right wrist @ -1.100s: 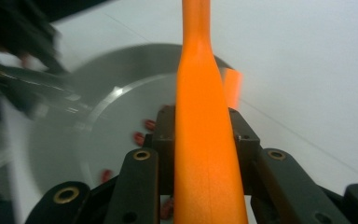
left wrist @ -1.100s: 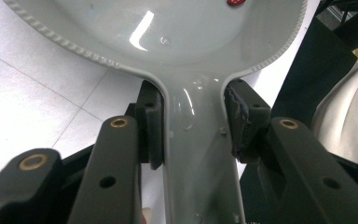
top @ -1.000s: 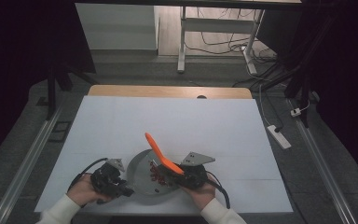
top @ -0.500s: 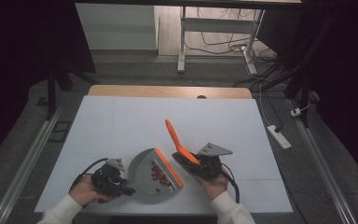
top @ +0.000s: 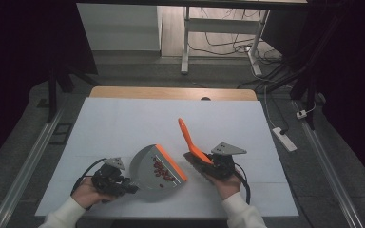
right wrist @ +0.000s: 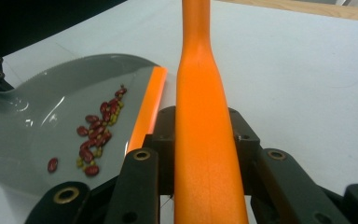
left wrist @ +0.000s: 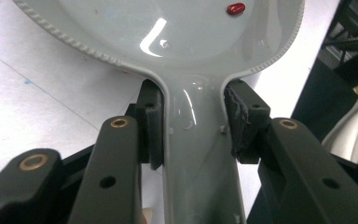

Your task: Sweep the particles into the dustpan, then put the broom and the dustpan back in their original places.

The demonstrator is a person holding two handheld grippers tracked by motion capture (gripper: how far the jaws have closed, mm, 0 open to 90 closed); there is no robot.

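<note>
High view: right gripper (top: pixel 203 162) clamps the orange brush (top: pixel 190 141) just right of the dustpan (top: pixel 158 167), whose handle the left gripper (top: pixel 123 186) grips; handle points away.

Orange brush (top: pixel 190 138) bristles — hidden behind right claw (top: pixel 200 161)

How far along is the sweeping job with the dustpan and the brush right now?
Mostly done, it seems: the red and yellow beans lie inside the grey dustpan, and the white table looks swept. In hand: the left gripper clamps the dustpan handle, the right gripper clamps the orange brush, beside the pan. Left: probably emptying the pan.
</note>
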